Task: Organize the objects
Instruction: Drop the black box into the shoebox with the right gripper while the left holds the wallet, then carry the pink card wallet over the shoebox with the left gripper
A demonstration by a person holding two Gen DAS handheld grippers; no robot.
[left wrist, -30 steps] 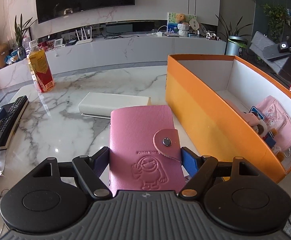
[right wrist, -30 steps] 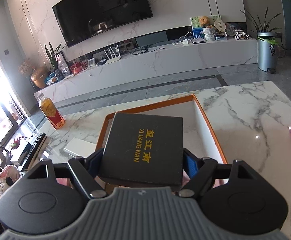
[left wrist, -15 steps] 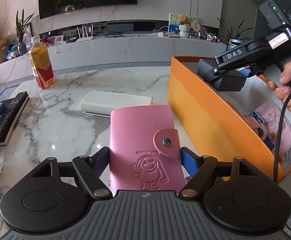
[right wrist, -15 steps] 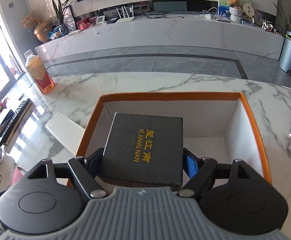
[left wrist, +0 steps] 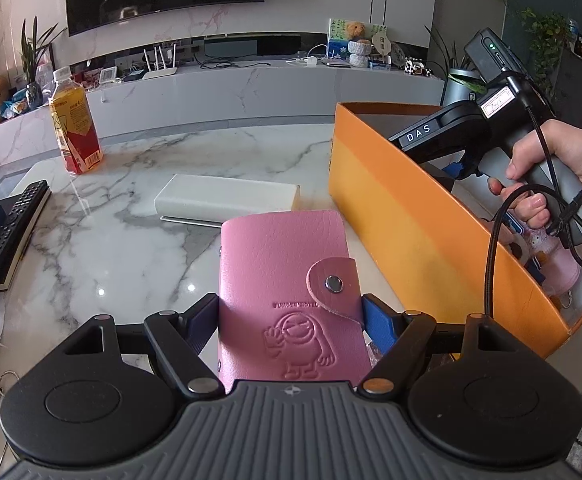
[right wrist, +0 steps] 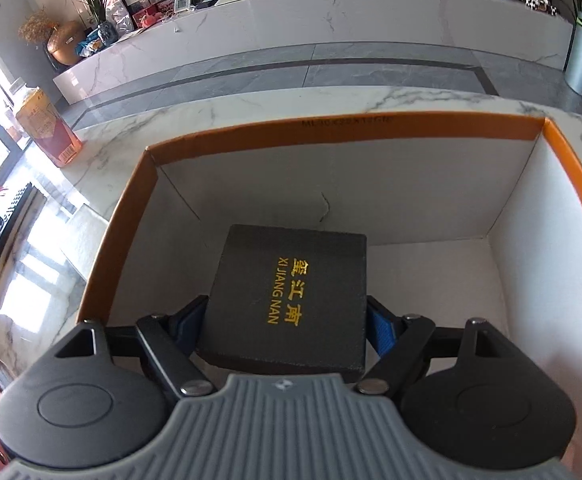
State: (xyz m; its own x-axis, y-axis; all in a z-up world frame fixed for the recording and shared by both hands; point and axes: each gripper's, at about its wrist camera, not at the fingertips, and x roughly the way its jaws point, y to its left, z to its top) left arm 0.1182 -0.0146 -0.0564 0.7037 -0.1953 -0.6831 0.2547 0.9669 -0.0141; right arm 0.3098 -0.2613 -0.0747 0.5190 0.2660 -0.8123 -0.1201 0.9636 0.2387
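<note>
We've got the left gripper [left wrist: 290, 314] w/ fingers clamped on a pink card holder [left wrist: 289, 288], snap flap and embossed cartoon facing up, held above the marble worktop [left wrist: 131, 240] just beside the orange box [left wrist: 431, 232]. A white rectangular box [left wrist: 227, 200] lies on the worktop beyond the holder; a tea bottle [left wrist: 73, 128] stands far left, a remote [left wrist: 15, 228] at the left edge.

Our right gripper [right wrist: 287, 320] has its fingers gripping a black gift box [right wrist: 291, 292] w/ gold "XI JIANG NAN" lettering, held inside the orange box's walls at its empty far end; can't tell if it touches the white floor. In the left view, our right hand [left wrist: 563, 176] holds that gripper's handle over the box. Pink items [left wrist: 559, 264] lie at the box's near end.
</note>
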